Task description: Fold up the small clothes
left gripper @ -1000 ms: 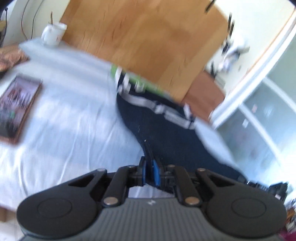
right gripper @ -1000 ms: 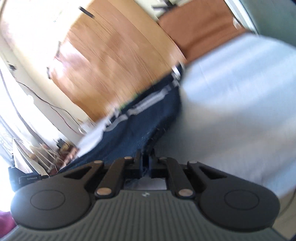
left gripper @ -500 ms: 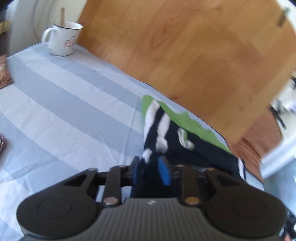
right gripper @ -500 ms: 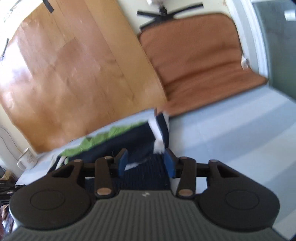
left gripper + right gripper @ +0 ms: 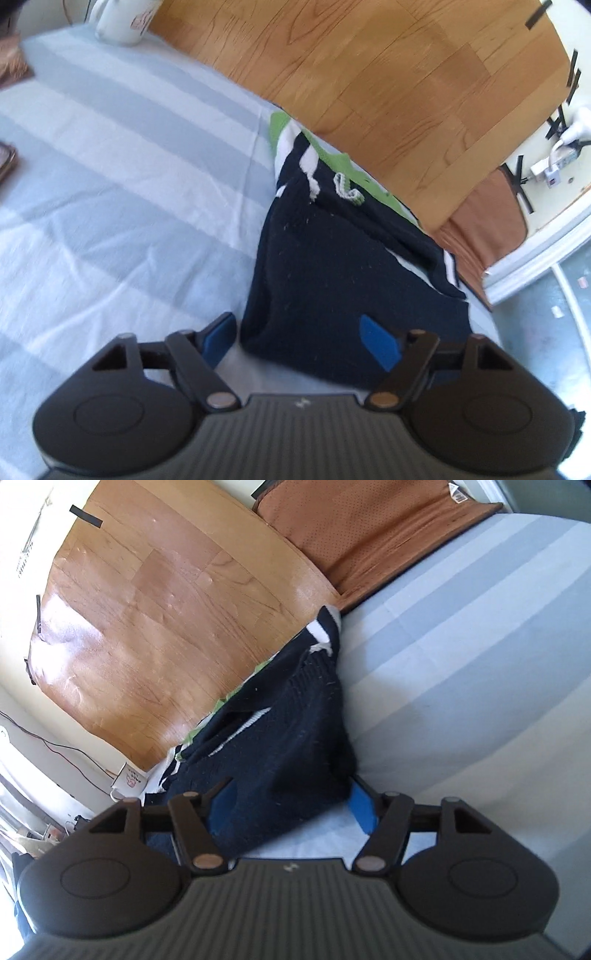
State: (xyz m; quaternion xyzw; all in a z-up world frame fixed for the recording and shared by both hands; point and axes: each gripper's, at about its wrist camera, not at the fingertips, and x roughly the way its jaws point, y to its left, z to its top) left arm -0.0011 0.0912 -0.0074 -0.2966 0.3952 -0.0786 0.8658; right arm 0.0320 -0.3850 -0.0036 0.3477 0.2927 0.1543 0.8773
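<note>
A small navy garment with white stripes and green lining lies folded on the striped blue-and-white cloth. My left gripper is open, its blue pads spread either side of the garment's near edge. In the right wrist view the same garment lies in a heap. My right gripper is open, its pads astride the garment's near corner, holding nothing.
A white mug stands at the far left of the cloth. A wooden board and a brown cushion lie just beyond the garment. A book edge shows at the left.
Both grippers carried the near edge of the garment forward over its far part, then opened and let it go. It now lies folded.
</note>
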